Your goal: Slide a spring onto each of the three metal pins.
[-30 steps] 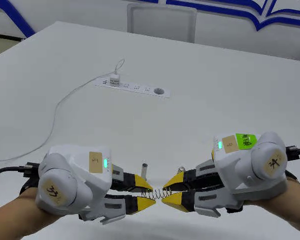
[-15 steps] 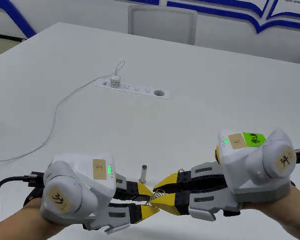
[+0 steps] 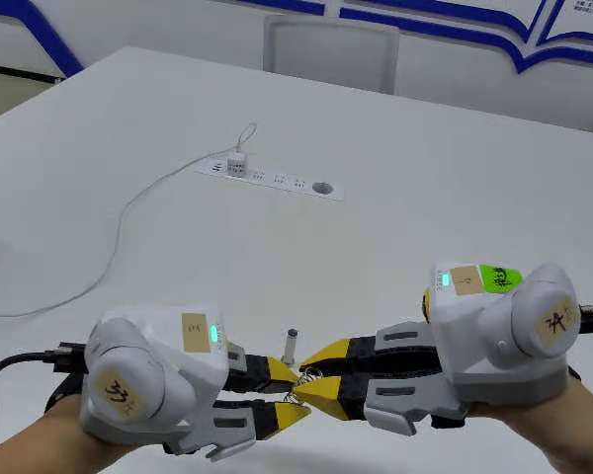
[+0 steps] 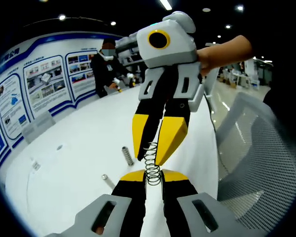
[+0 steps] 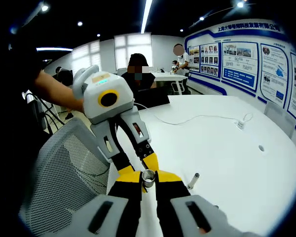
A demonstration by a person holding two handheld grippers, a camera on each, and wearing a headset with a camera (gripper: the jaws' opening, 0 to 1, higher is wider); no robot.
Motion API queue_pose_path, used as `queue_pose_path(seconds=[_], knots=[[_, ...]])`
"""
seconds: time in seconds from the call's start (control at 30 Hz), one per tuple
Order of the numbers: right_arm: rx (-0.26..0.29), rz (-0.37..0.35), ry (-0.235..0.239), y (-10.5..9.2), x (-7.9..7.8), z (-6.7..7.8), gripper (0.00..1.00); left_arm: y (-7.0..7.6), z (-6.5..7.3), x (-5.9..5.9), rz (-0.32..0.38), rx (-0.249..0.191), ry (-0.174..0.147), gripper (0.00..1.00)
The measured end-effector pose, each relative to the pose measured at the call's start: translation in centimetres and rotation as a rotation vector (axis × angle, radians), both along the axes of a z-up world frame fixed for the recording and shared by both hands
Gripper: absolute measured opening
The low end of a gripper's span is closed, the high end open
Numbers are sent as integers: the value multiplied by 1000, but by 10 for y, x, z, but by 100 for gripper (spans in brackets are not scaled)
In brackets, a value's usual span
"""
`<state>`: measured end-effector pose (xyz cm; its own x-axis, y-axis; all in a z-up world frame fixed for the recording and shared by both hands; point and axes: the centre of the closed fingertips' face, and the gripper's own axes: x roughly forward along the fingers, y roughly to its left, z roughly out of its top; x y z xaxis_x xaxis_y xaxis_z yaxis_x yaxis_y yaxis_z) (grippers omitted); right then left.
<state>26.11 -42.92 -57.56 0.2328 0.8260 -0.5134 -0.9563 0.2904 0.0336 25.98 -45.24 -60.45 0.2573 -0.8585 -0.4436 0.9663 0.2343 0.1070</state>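
Nearest me, my left gripper (image 4: 153, 176) and right gripper (image 5: 148, 177) meet tip to tip. Each is pinched on an end of one spring (image 4: 151, 159), over the white worktop (image 3: 405, 237). Just beyond, a metal pin (image 3: 292, 346) stands upright. Farther off lies a power strip (image 3: 272, 180).

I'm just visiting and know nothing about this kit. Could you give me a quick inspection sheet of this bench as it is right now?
Surface: white table.
Job's things: a spring bridges the two grippers' tips; a metal pin stands upright just behind them.
Clutter: nothing seen.
Grippers: left gripper and right gripper meet tip to tip, each shut on one end of the spring.
Cables: power strip with a white plug; a cable trails left.
Surroundings: chair at the far edge; people in the background.
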Motion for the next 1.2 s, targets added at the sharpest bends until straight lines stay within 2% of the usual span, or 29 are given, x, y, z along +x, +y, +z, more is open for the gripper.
queue_pose_path(seconds=[0.13, 0.23, 0.3, 0.4, 0.47, 0.57, 0.63, 0.77, 0.87, 0.97, 1.07, 1.2], knots=[[-1, -14, -10, -2, 5, 3, 10, 4, 0, 3, 22, -9, -2, 15], [-16, -22, -19, -7, 11, 4, 10, 9, -4, 8, 58, 8, -7, 23], [-30, -33, -30, -11, 16, 5, 10, 13, -4, 11, 74, 5, -7, 26], [-40, -53, -40, -15, 24, 8, 10, 18, -5, 15, 111, 0, 5, 28], [-42, -74, -43, -18, 29, 9, 10, 23, -7, 20, 145, 5, 3, 33], [-51, -100, -51, -20, 36, 10, 10, 30, -8, 23, 171, -8, 20, 40], [-53, -113, -55, -21, 39, 10, 11, 32, -7, 22, 172, -16, 27, 44], [-57, -132, -57, -21, 44, 10, 11, 35, -6, 19, 167, -19, 21, 59], [-61, -143, -61, -21, 48, 10, 11, 40, -6, 21, 186, -23, 20, 62], [-76, -174, -59, -23, 56, 9, 11, 50, -7, 26, 232, -28, -1, 68], [-76, -183, -67, -23, 60, 11, 11, 57, -10, 22, 254, -45, 16, 73], [-75, -191, -68, -22, 66, 12, 11, 67, -18, 22, 292, -25, 28, 81]])
